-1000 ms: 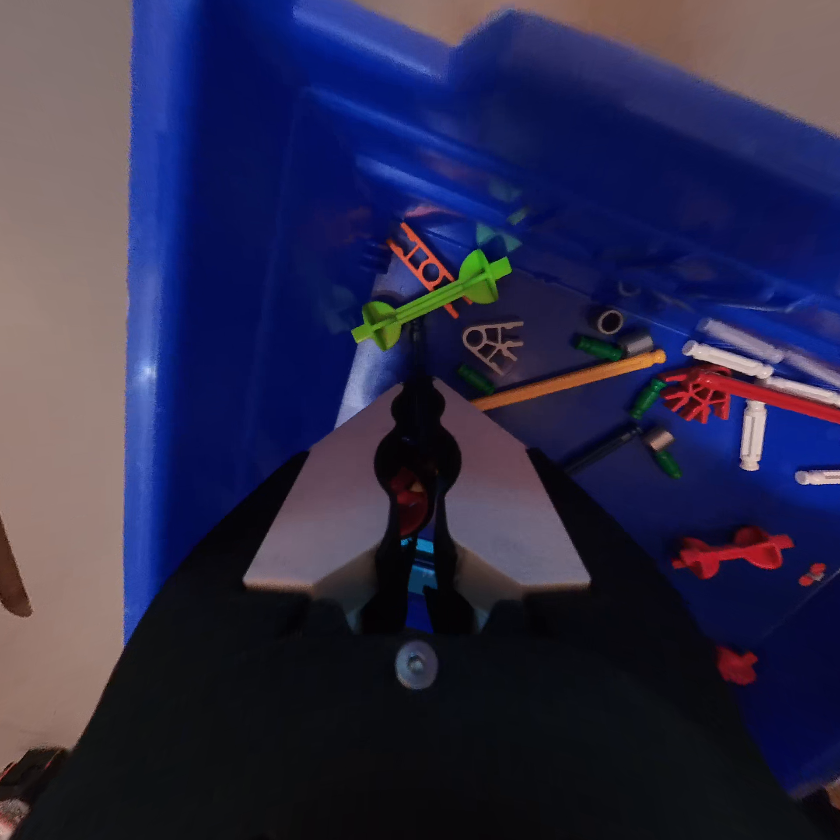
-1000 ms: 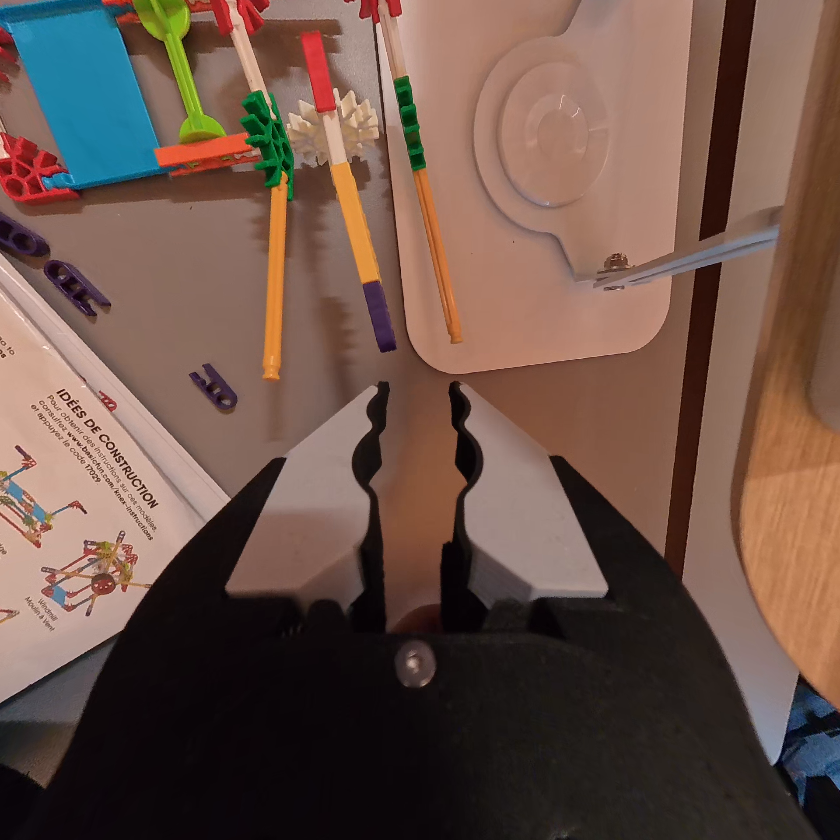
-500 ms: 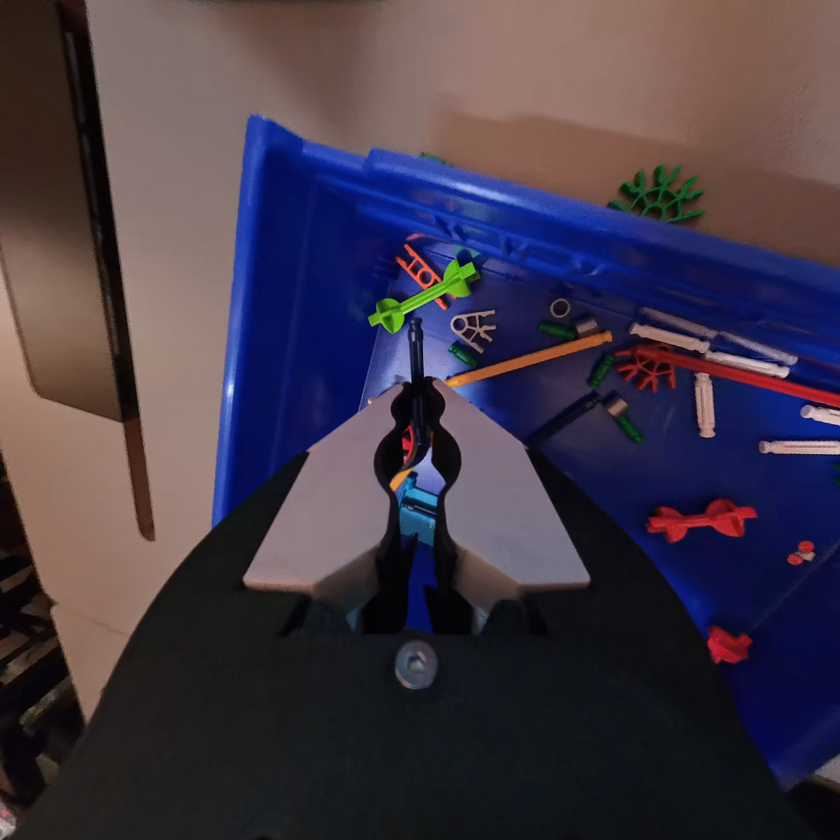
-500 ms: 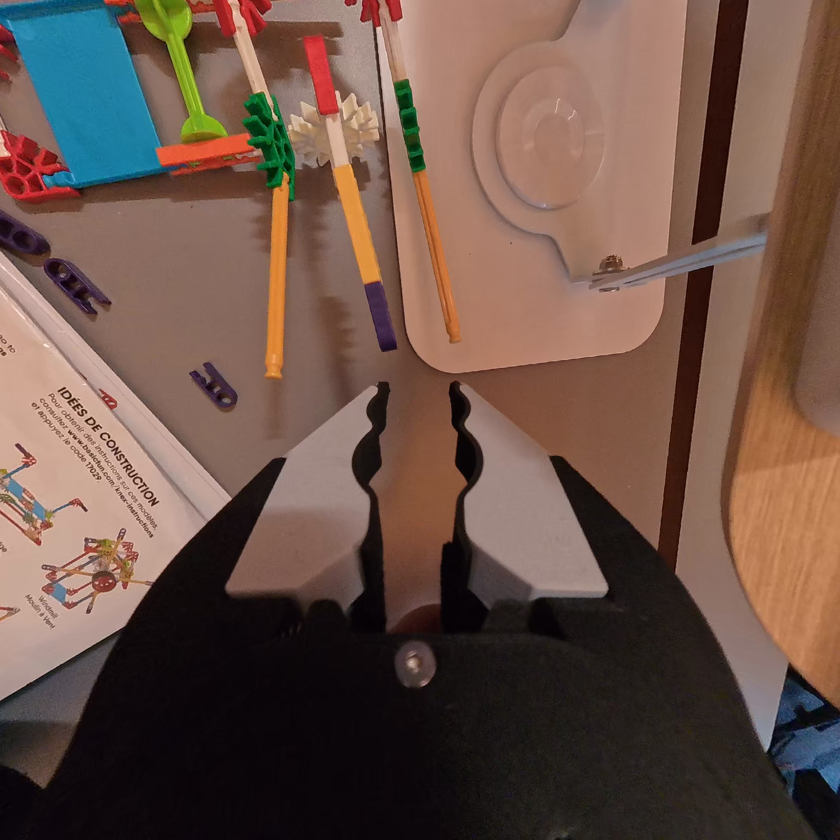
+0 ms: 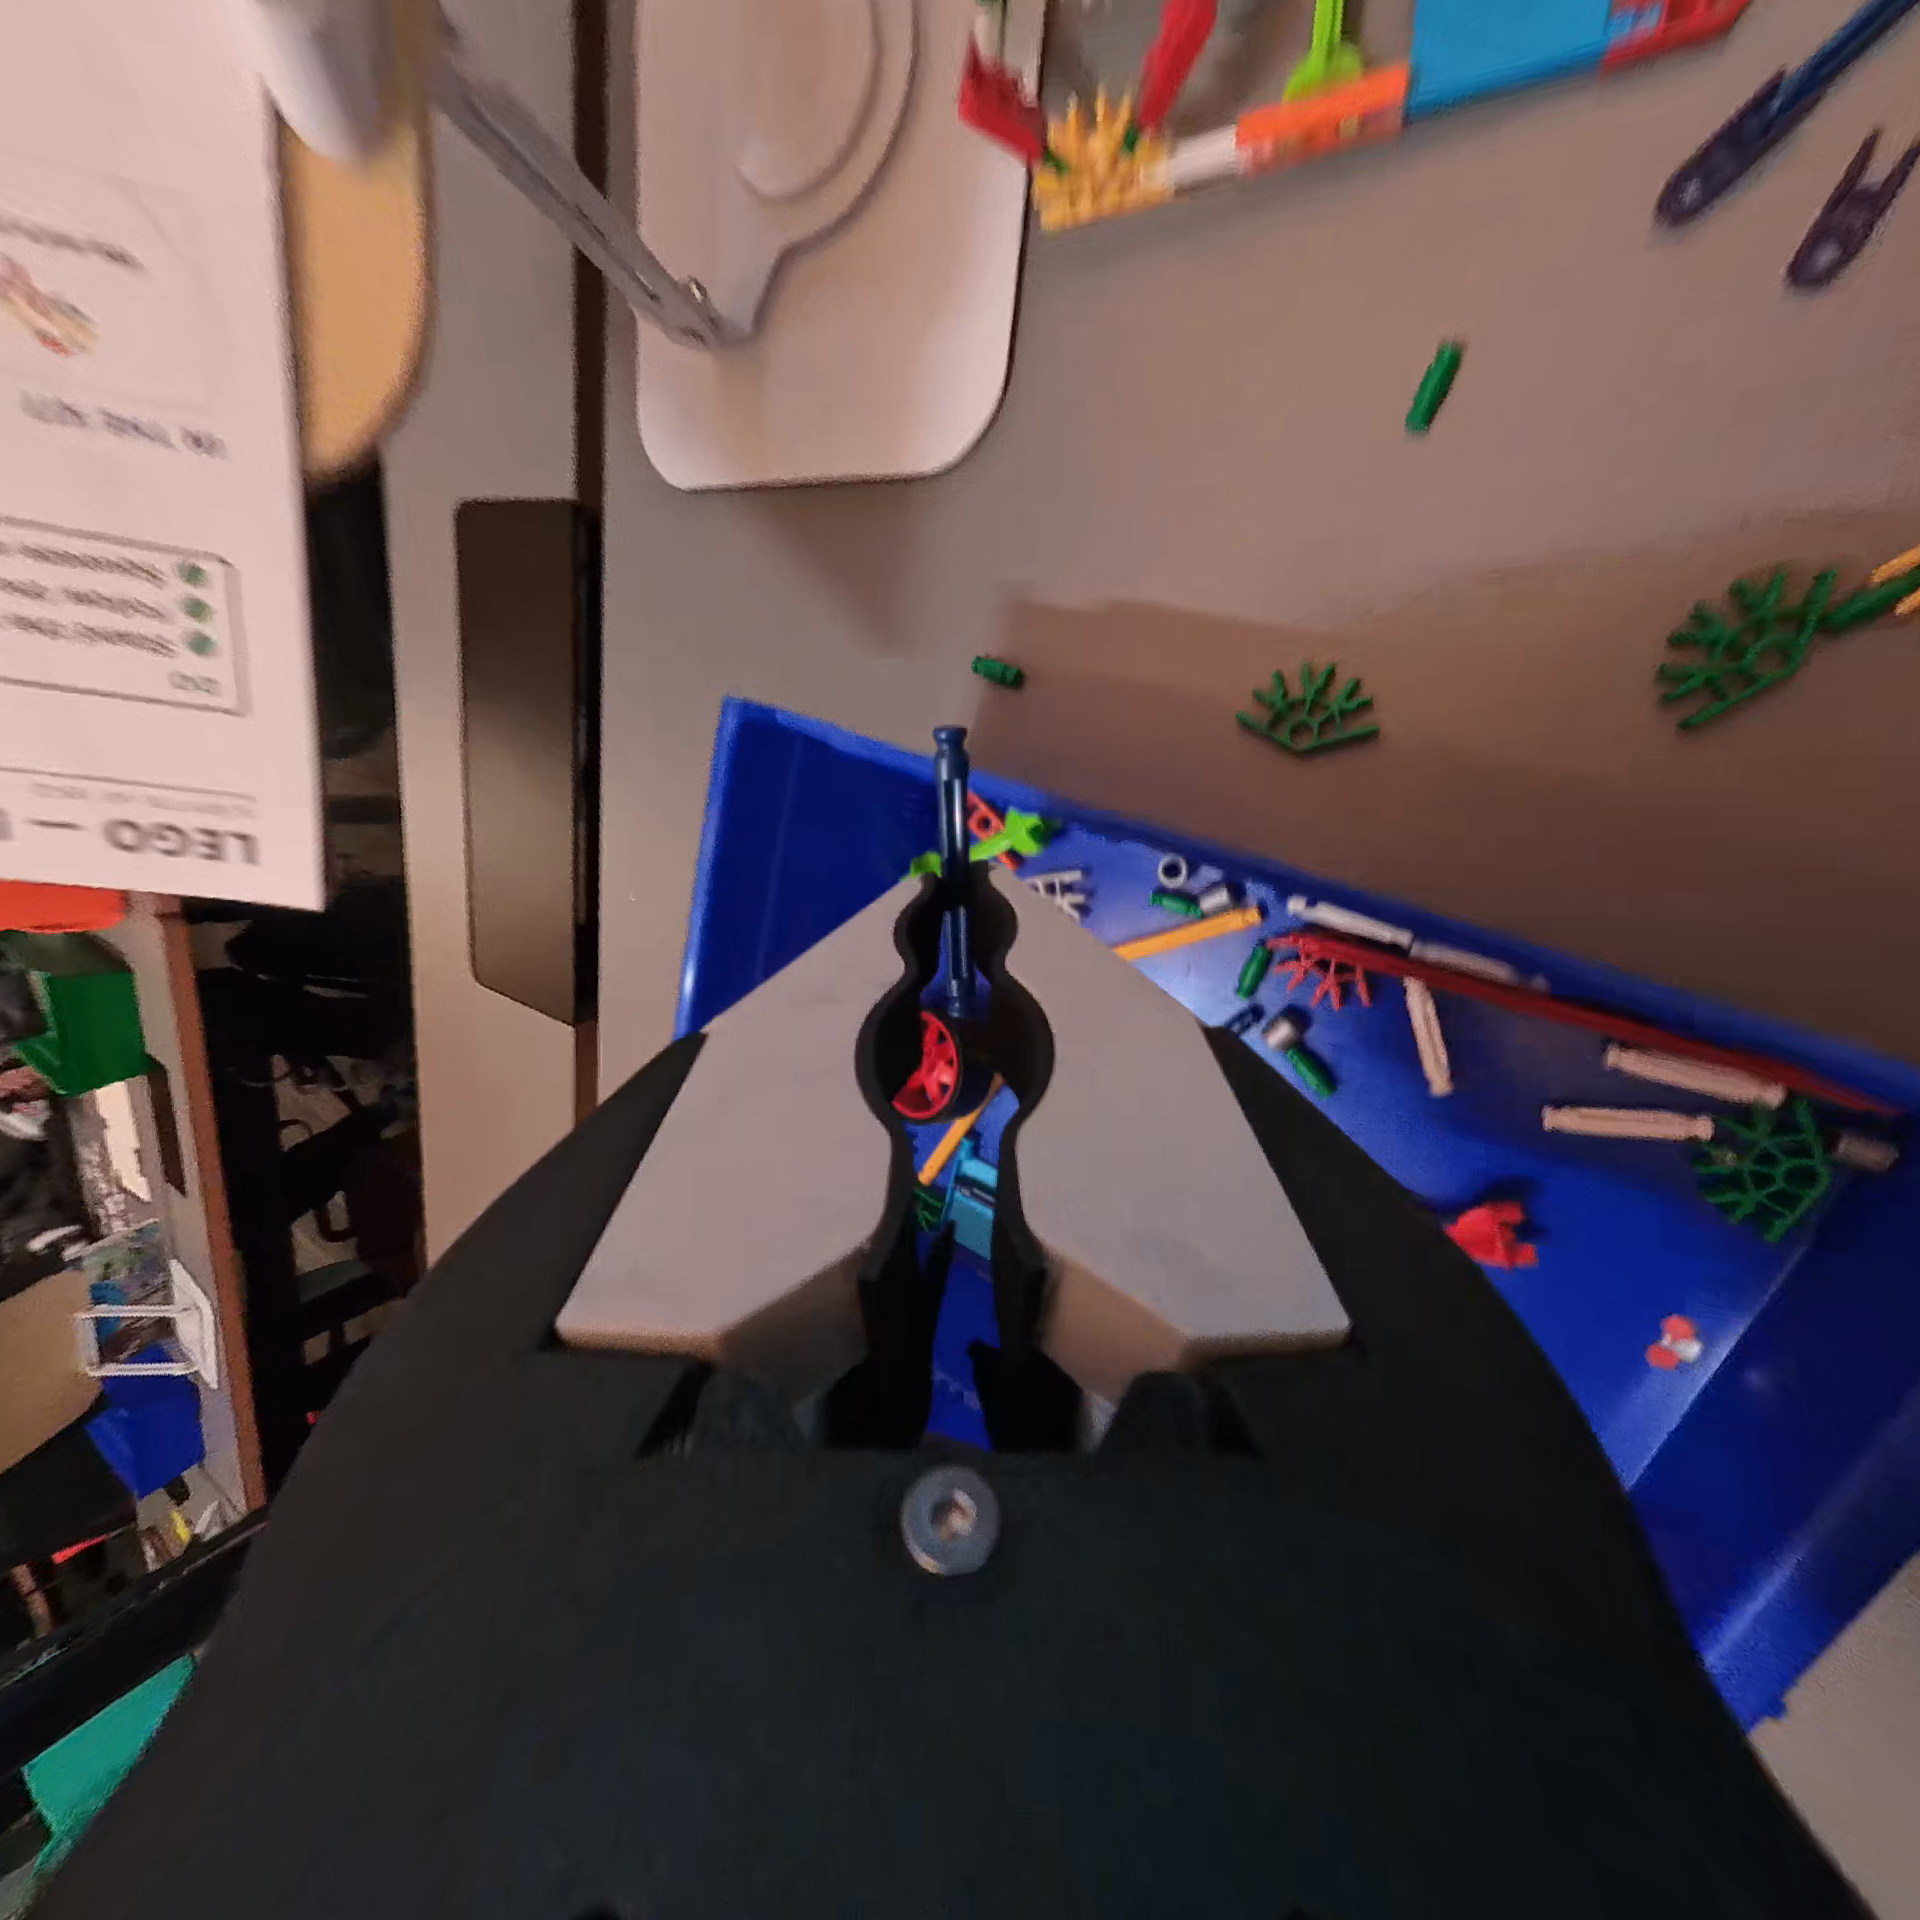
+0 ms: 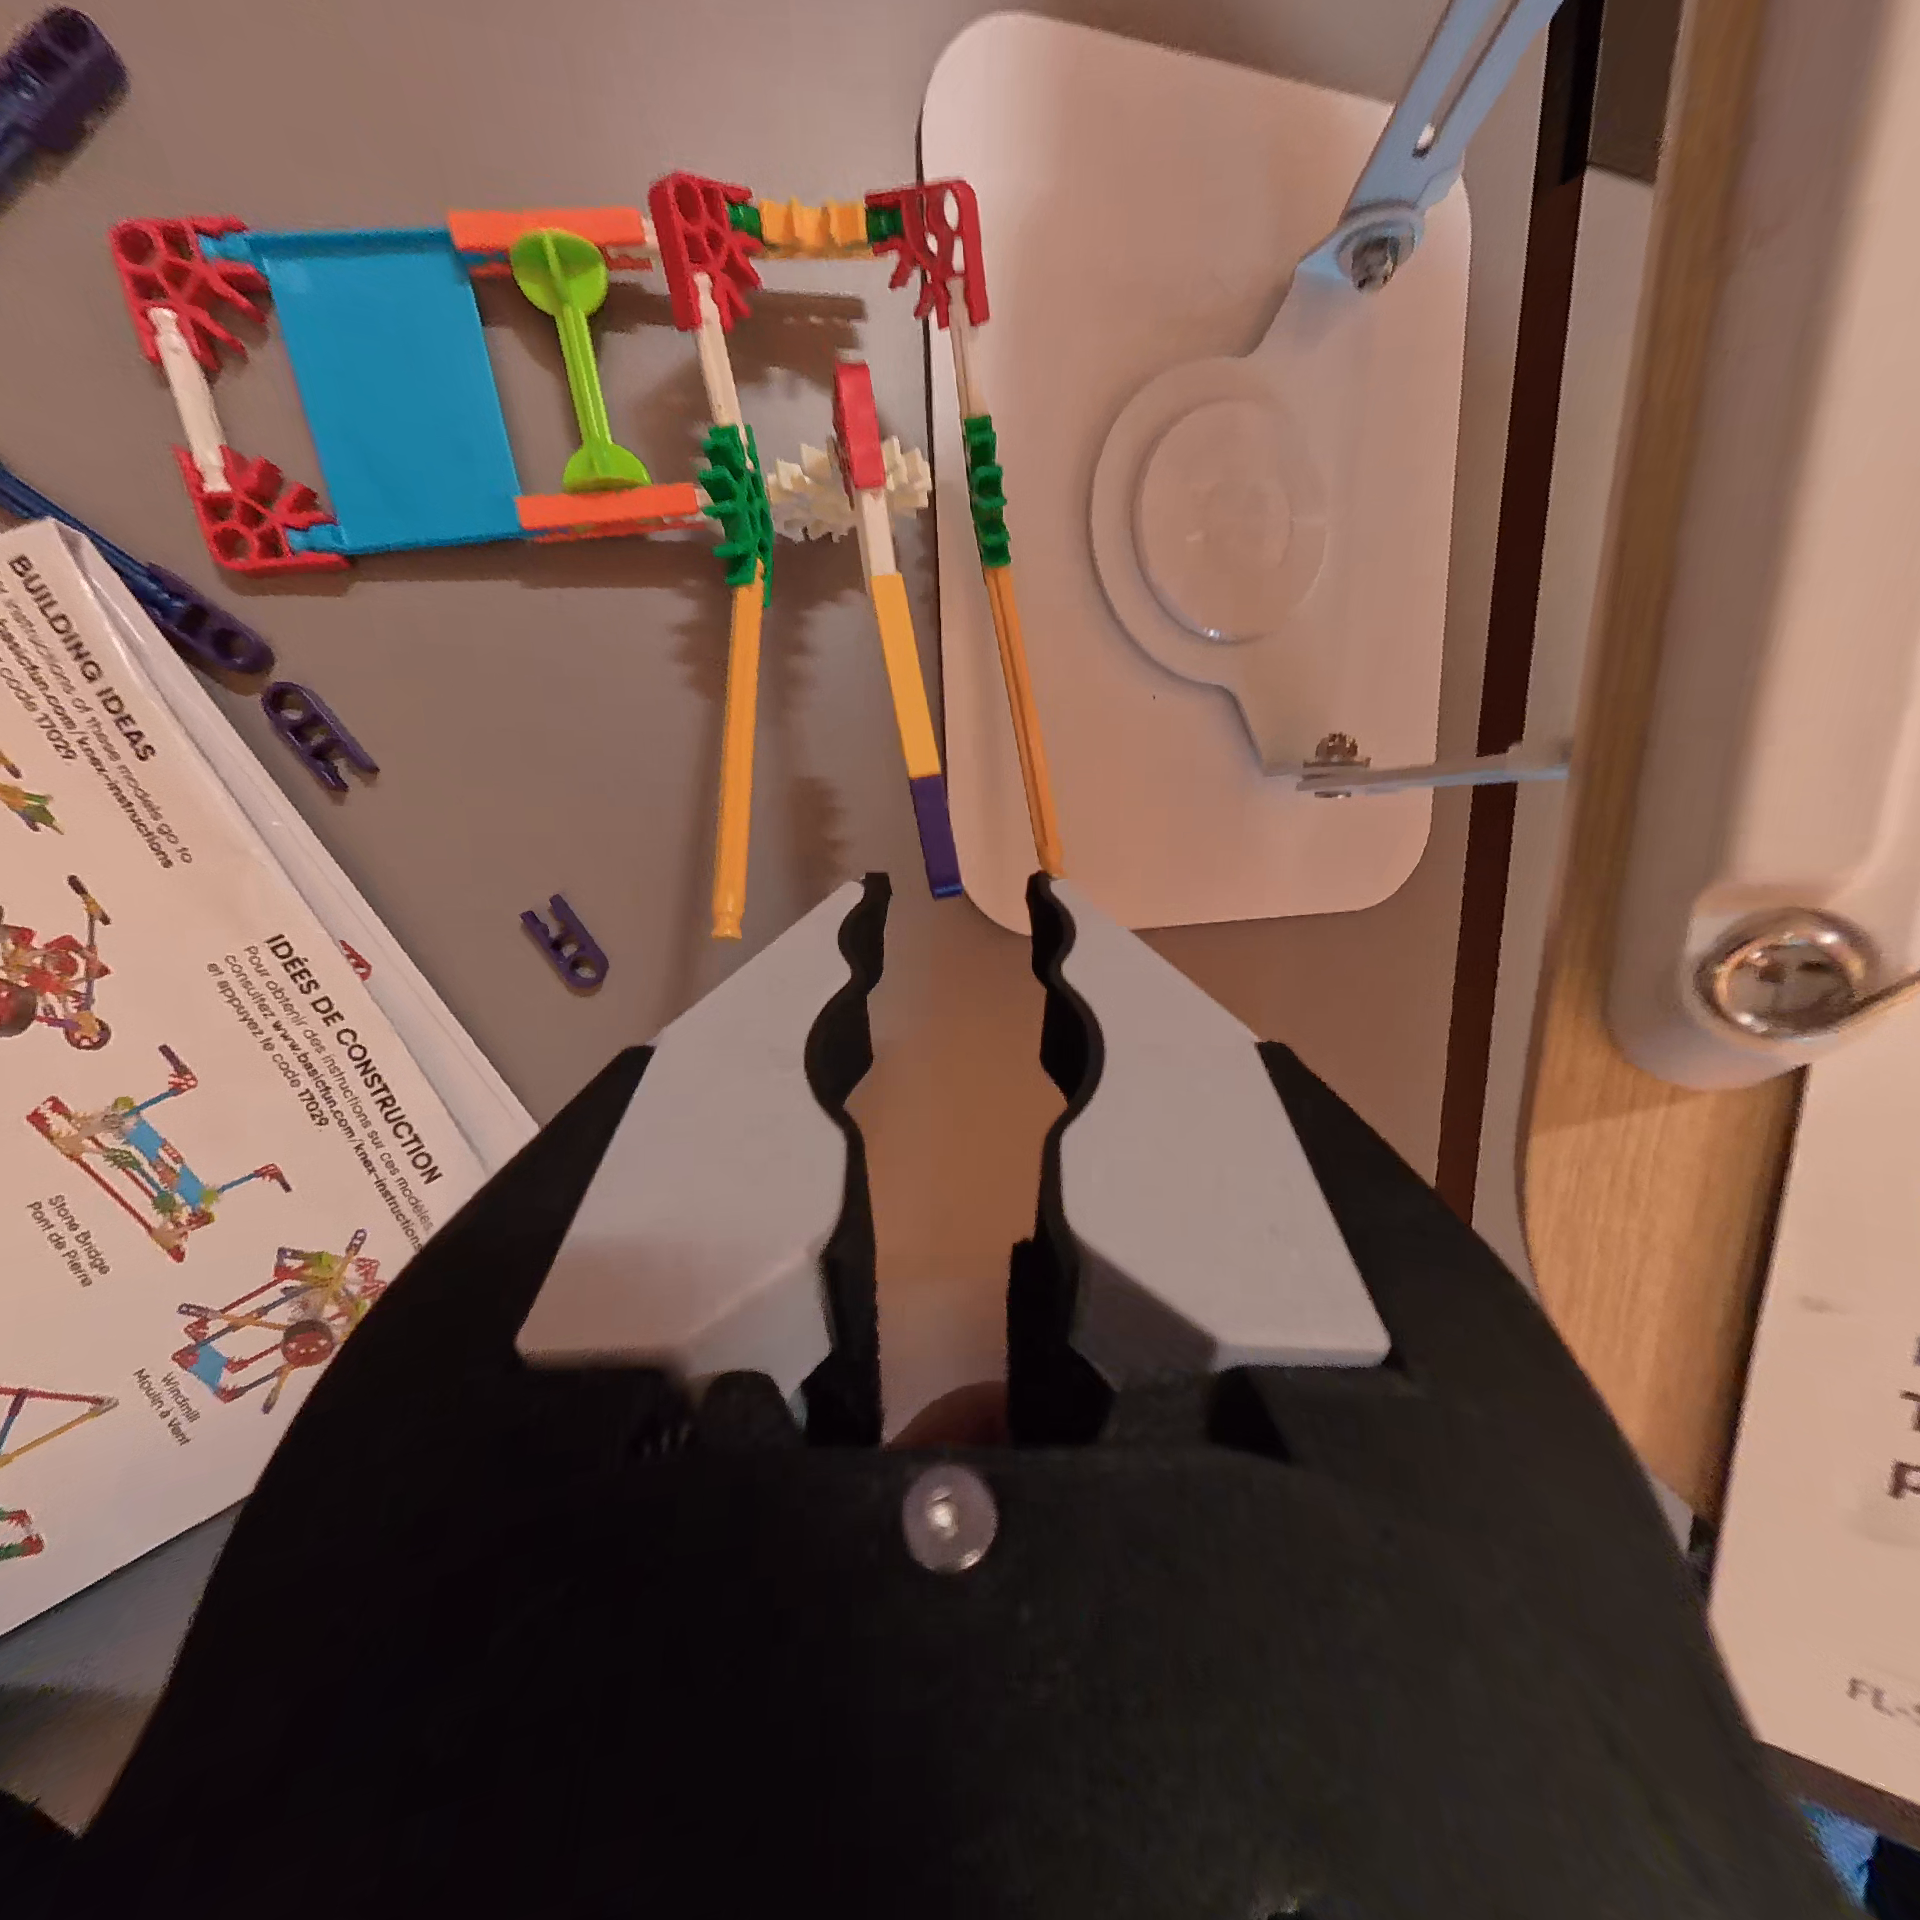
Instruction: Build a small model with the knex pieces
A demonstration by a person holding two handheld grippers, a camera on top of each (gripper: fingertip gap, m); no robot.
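My left gripper (image 5: 951, 883) is shut on a thin dark blue rod (image 5: 950, 790) that sticks up past its tips. It hangs well above a blue bin (image 5: 1714, 1382) of loose construction pieces, among them a lime green spool piece (image 5: 997, 844), an orange rod (image 5: 1184, 933) and a red connector (image 5: 1496, 1234). My right gripper (image 6: 954, 881) is open and empty over the grey table. Just ahead of it lies a built model (image 6: 582, 416) with a light blue panel, red corner connectors and orange rods. The model's purple-tipped bar (image 6: 932, 831) ends just beyond the right gripper's tips.
A white base plate with a metal arm (image 6: 1226, 520) lies to the right of the model; it also shows in the left wrist view (image 5: 831, 239). An instruction booklet (image 6: 187, 1039) lies at left. Green connectors (image 5: 1309, 707) and purple clips (image 6: 566, 940) lie loose on the table. About 30 cm separates my left fingertips from my right. The lime green spool piece (image 5: 997, 844) lies around 12 cm away from my left fingertips.
My left gripper has risen and pulled back from the bin with the dark blue rod in it, so the table and model come into view. My right gripper has drawn back a little, still open.
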